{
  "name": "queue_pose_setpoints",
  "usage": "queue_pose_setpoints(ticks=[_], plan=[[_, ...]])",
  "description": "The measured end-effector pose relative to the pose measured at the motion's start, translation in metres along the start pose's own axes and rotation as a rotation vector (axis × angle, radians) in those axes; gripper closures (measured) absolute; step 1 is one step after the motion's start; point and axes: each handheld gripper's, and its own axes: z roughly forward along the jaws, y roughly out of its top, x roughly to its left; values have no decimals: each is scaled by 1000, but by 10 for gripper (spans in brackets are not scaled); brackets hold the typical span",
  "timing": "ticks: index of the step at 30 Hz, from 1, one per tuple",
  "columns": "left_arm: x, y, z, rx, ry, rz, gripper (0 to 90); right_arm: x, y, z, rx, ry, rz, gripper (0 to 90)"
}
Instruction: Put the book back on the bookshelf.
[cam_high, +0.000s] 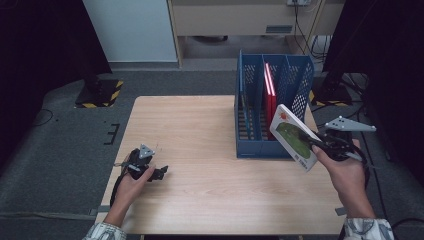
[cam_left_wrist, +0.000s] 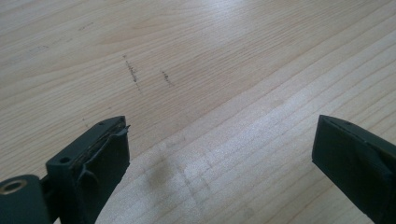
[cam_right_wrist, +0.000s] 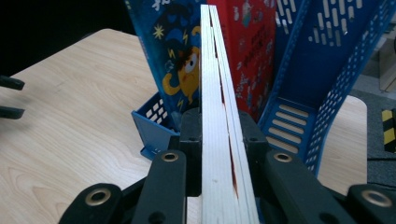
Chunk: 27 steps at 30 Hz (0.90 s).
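rack (cam_high: 300, 75): blue, perforated | book (cam_high: 295, 140): white-green cover | table (cam_high: 200, 130): pale wood

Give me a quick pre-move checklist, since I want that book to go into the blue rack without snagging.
1. Grip: right hand-held gripper shut on the white-edged book: ok.
2. Book off the table, tilted in the air: ok.
3. Book lined up with a slot of the blue file rack: not ok, it sits in front of the rack, at an angle.
4. Free slot: red book fills one; rightmost slot looks free: ok.
5. Left hand-held gripper open, resting away from the rack: ok.
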Motion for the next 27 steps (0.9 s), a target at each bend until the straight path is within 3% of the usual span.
queue_pose_setpoints(ticks=[27], plan=[[0, 0, 0, -3, 2, 5, 35, -27, 16, 10, 12, -78, 31, 765]])
